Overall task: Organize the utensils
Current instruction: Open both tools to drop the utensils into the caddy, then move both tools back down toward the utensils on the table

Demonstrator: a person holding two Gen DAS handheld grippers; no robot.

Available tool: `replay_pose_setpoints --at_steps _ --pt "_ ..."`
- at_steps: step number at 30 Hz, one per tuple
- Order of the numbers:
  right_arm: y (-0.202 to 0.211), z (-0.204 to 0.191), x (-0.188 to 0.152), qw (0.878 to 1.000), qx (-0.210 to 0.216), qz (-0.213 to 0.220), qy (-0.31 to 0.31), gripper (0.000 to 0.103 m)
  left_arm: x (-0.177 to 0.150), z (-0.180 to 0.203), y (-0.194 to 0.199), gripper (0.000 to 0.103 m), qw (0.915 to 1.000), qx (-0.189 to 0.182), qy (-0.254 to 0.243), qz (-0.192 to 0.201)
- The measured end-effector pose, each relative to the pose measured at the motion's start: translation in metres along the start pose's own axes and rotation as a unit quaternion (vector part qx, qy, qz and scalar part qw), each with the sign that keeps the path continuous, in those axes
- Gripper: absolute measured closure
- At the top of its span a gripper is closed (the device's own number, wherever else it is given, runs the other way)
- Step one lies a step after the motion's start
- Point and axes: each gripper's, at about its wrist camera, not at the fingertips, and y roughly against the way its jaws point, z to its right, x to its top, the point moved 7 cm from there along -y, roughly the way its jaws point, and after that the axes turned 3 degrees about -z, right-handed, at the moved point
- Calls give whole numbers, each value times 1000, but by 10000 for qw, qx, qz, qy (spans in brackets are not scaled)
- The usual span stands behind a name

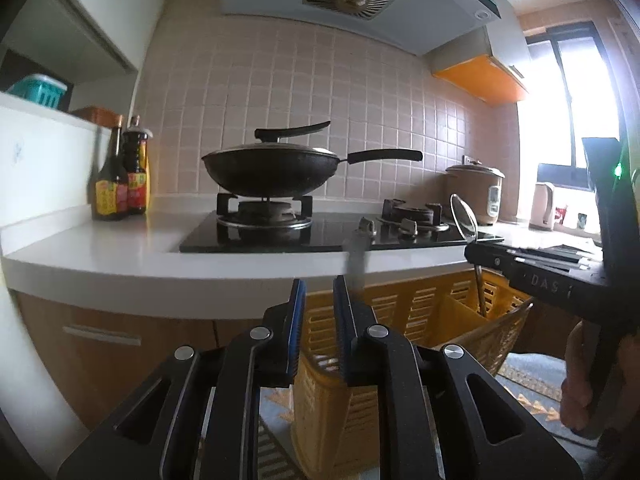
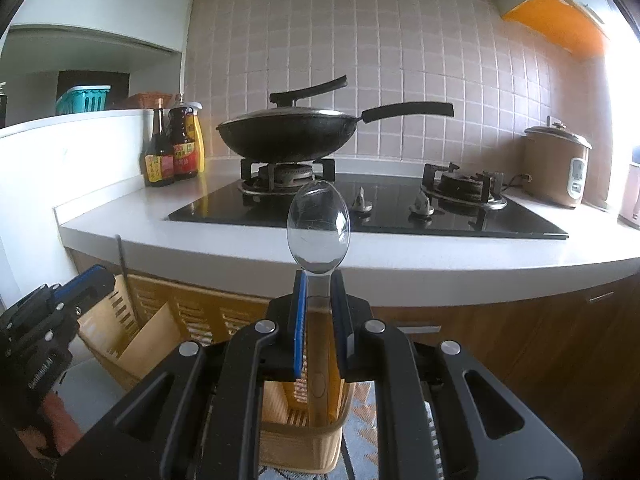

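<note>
A yellow slatted basket [image 1: 400, 308] with dividers sits below the counter edge, in front of both grippers. My left gripper [image 1: 320, 286] is open, and only the basket shows through the gap between its blue pads. A blurred grey utensil [image 1: 357, 264] stands upright just behind its right finger. In the right wrist view a thin dark utensil [image 2: 122, 264] stands in the basket [image 2: 180, 312] just past the left gripper [image 2: 94, 276]. My right gripper [image 2: 318, 280] is shut on a clear plastic spoon [image 2: 318, 228], bowl upward, handle reaching down over the basket. The left wrist view shows that spoon [image 1: 464, 216] too.
A white counter [image 1: 120, 248] holds a black hob with a lidded wok [image 1: 272, 172]. Sauce bottles [image 1: 120, 176] stand at its left and a rice cooker [image 1: 476, 192] at its right. Wooden cabinet doors [image 1: 100, 332] lie under the counter. A patterned rug [image 2: 360, 436] covers the floor.
</note>
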Motion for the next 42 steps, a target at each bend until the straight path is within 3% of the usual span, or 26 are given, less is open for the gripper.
replay_pose_setpoints --at_steps 5,8,14,17,20,22,25,30,31,34,38,42 --pt "6 4 -4 9993 214 -199 -212 88 6 -10 14 76 9997 -56 218 -9" --pt "20 9 -1 9990 257 -200 -318 59 13 -7 29 61 9999 -82 141 30" --pt "64 11 1 9989 164 -252 -352 60 17 -3 70 59 9999 -69 -63 -142" --pt "88 4 -4 9978 88 -623 -204 60 10 -4 82 56 9961 -351 133 -796" --pt "109 -7 -17 9931 137 -1168 -13 60 -6 -3 83 56 9790 -785 485 -1817" --pt "117 -15 -31 9867 199 -1614 84 60 -22 -1 83 56 9599 -967 650 -2550" --pt "125 -29 -66 9661 494 -2534 45 60 -49 1 83 57 9310 -1150 902 -3346" --pt "126 -55 -133 9212 1153 -3705 -274 60 -106 -2 79 58 8772 -1296 1486 -4378" --pt "126 -59 -143 9155 1180 -3837 -259 60 -121 1 80 58 8620 -1427 1653 -4575" --pt "125 -71 -175 8997 1235 -4185 -86 60 -146 10 82 58 8366 -1629 1872 -4884" --pt "124 -86 -205 8806 1396 -4527 101 60 -162 28 85 58 8329 -1641 1687 -5008" --pt "128 -95 -215 8816 1354 -4506 376 60 -166 43 88 61 8407 -1565 1280 -5024"
